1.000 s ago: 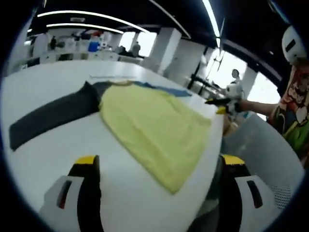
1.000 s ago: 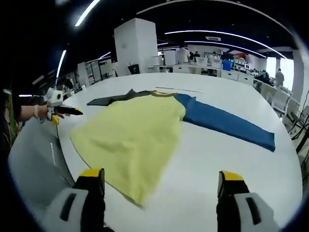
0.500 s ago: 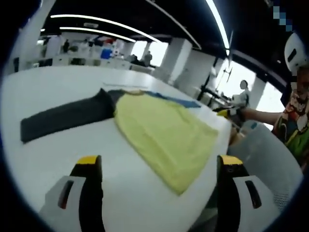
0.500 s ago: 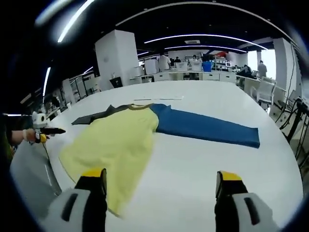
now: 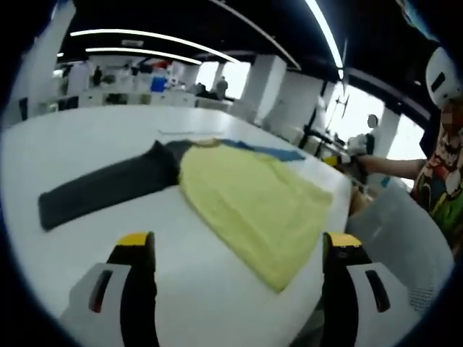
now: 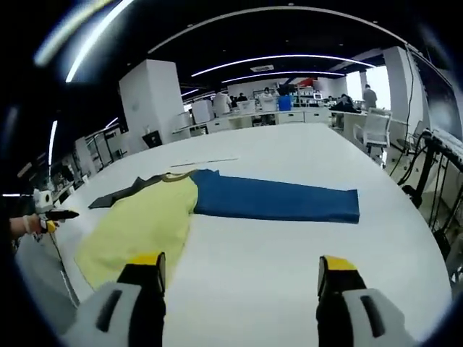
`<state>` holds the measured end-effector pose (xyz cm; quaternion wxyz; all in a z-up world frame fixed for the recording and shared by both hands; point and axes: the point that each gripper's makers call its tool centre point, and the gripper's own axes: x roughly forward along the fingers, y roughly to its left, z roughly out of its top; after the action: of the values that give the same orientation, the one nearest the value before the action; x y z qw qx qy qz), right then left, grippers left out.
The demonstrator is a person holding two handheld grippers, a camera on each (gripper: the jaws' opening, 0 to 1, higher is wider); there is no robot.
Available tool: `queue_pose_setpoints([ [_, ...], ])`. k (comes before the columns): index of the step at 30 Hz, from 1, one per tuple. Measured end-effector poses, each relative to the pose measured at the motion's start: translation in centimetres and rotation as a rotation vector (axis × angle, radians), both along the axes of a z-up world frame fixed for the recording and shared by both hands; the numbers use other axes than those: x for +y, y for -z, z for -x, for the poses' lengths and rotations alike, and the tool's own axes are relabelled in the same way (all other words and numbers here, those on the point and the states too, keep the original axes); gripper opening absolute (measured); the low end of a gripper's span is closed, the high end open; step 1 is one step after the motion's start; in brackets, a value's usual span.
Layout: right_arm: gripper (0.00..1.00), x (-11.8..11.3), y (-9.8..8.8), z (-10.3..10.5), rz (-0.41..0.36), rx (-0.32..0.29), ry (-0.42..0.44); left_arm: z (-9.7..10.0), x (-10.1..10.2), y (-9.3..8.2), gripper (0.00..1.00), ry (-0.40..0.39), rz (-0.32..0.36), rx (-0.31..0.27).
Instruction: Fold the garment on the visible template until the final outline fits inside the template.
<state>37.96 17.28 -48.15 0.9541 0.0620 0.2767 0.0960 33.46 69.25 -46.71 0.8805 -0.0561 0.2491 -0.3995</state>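
Both claws [image 5: 235, 249] [image 6: 235, 271] spread above garment [image 6: 137, 224]

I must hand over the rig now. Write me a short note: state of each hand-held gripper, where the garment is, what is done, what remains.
Left hand-held gripper: open, empty, above the white table.
Right hand-held gripper: open, empty, above the same table.
Garment: spread flat; yellow body near the table edge, blue sleeve stretched to one side, dark grey sleeve to the other.
Done: no fold visible.
Left: fold both sleeves and the body. I cannot make out a template outline.
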Motion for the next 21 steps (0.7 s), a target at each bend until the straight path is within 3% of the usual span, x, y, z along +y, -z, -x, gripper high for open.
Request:
queue_pose_setpoints([
  [3, 0.79, -0.7, 0.0, -0.4, -0.007, 0.001, 0.042, 0.2, 0.2, 0.2, 0.91, -0.009, -0.004, 0.006],
  [6, 0.74, -3.1, -0.2, -1.9, -0.045, -0.011, 0.117, 0.4, 0.2, 0.2, 0.91, -0.017, -0.001, 0.015],
  [8, 0.73, -4.7, 0.3, -2.8, -0.095, 0.015, 0.167, 0.5, 0.3, 0.3, 0.9, -0.02, -0.004, 0.018],
  [10, 0.71, -6.0, 0.1, -4.0, -0.093, -0.019, 0.21, 0.5, 0.4, 0.2, 0.9, -0.023, -0.006, 0.02],
  [13, 0.66, -8.0, 0.6, -5.2, -0.115, -0.015, 0.275, 0.5, 0.5, 0.3, 0.89, -0.025, -0.01, 0.023],
  [21, 0.5, -10.6, 1.6, -7.3, -0.21, -0.028, 0.427, 0.5, 1.2, 0.2, 0.87, -0.043, -0.019, 0.028],
])
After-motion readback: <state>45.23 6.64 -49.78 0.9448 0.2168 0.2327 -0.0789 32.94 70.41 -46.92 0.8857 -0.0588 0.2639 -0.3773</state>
